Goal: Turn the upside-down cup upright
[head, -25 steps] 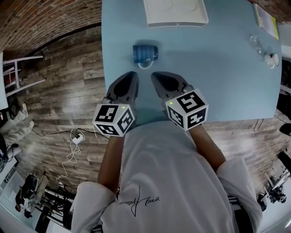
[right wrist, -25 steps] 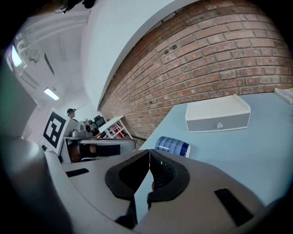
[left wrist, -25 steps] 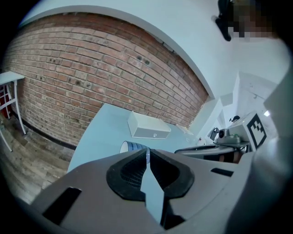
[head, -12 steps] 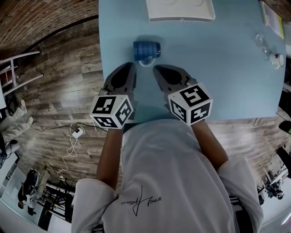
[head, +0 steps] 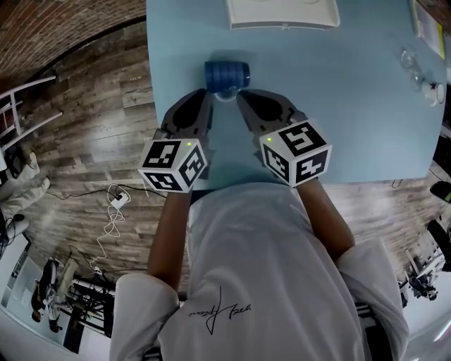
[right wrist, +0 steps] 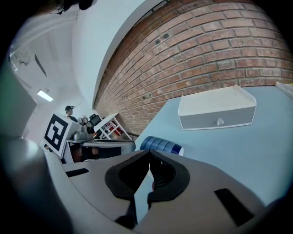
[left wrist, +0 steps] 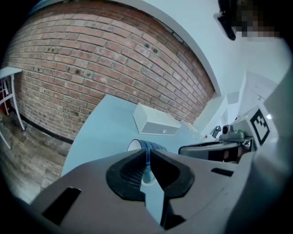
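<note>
A blue ribbed cup (head: 226,73) lies on its side on the light blue table (head: 352,106), its pale handle (head: 225,95) turned toward me. My left gripper (head: 205,96) is shut and empty, with its tips just left of the handle. My right gripper (head: 244,99) is also shut and empty, just right of the handle. In the left gripper view the cup (left wrist: 147,146) shows right beyond the closed jaws of the left gripper (left wrist: 148,153). The right gripper view has the cup (right wrist: 161,145) just past the closed tips of the right gripper (right wrist: 149,153).
A white drawer box (head: 282,13) stands at the table's far edge, behind the cup. Small clear glass items (head: 416,67) lie at the far right. The table's left edge (head: 149,84) drops to a wooden floor (head: 84,127).
Both grippers have moved forward across the table. Their tips now sit on either side of the cup's handle. The cup has not moved.
</note>
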Demonstrator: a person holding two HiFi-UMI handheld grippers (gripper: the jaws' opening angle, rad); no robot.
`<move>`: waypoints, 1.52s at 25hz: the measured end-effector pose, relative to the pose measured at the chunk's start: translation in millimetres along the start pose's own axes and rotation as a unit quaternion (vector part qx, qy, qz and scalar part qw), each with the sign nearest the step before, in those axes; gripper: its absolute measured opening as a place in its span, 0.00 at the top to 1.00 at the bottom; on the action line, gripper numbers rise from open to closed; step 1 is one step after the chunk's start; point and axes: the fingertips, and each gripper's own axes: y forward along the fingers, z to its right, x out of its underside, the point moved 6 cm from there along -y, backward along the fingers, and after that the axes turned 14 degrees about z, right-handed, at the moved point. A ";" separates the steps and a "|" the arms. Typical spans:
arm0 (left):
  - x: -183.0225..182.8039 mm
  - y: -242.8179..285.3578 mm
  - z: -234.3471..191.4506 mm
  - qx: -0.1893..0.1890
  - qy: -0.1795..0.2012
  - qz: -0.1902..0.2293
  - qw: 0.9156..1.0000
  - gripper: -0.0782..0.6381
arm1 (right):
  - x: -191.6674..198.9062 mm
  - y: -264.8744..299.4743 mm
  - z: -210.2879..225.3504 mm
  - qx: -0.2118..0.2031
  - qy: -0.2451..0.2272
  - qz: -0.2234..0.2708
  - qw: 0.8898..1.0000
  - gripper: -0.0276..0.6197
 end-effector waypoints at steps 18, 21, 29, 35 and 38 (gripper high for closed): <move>0.1 11.9 -13.6 0.005 -0.026 -0.006 1.000 0.85 | 7.0 13.0 41.9 0.062 -0.007 -0.017 0.998 0.92; 2.0 15.1 -9.5 0.018 -0.012 -0.017 1.000 0.75 | 7.5 13.2 43.2 0.062 -0.005 -0.018 0.998 0.92; 5.6 22.2 -10.9 0.036 -0.043 -0.024 0.998 0.75 | 9.3 15.5 47.2 0.065 0.002 -0.019 0.998 0.92; 4.4 22.5 -10.8 0.042 -0.051 -0.022 0.998 0.77 | 10.9 15.4 51.1 0.068 0.010 -0.021 0.997 0.92; 3.9 21.9 -13.3 0.042 -0.056 -0.022 0.997 0.80 | 12.7 16.2 52.1 0.070 0.014 -0.023 0.997 0.92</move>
